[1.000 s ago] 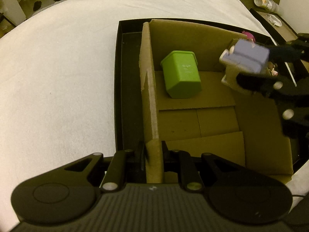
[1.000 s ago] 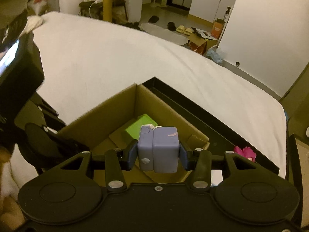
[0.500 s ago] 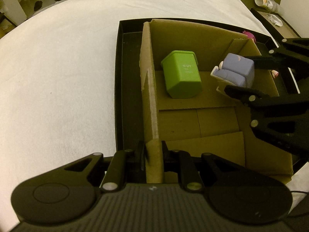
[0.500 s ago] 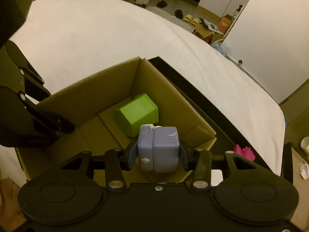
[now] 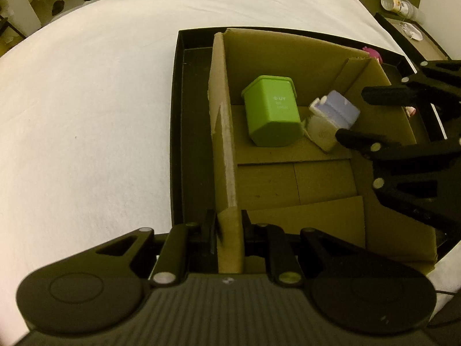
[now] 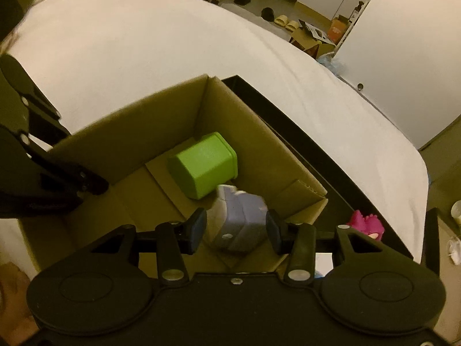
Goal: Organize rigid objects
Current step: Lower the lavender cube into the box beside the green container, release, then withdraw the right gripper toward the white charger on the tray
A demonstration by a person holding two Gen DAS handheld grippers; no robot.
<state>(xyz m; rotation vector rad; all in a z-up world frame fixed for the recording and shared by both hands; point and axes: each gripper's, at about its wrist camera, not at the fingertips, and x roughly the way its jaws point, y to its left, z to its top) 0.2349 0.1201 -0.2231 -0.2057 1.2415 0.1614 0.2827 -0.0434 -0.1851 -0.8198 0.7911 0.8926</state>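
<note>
My left gripper (image 5: 229,225) is shut on the near end of the left wall of the open cardboard box (image 5: 288,46). Inside, a green plastic container (image 5: 270,115) lies on its side on the box floor. A lilac and white block (image 5: 331,121) rests tilted beside it, touching its right side. In the right wrist view the same block (image 6: 239,222) sits low between the fingers of my right gripper (image 6: 236,229). The jaws stand open around it, with small gaps at both pads.
The box stands in a black tray (image 5: 190,115) on a white bed (image 5: 86,115). A pink toy (image 6: 366,225) lies in the tray behind the box's right corner. A cup (image 5: 394,3) stands on a side table at the far right.
My right gripper carried the lilac block down into the box and let it go. The block now lies tilted on the floor against the green container. The left gripper stayed put.
</note>
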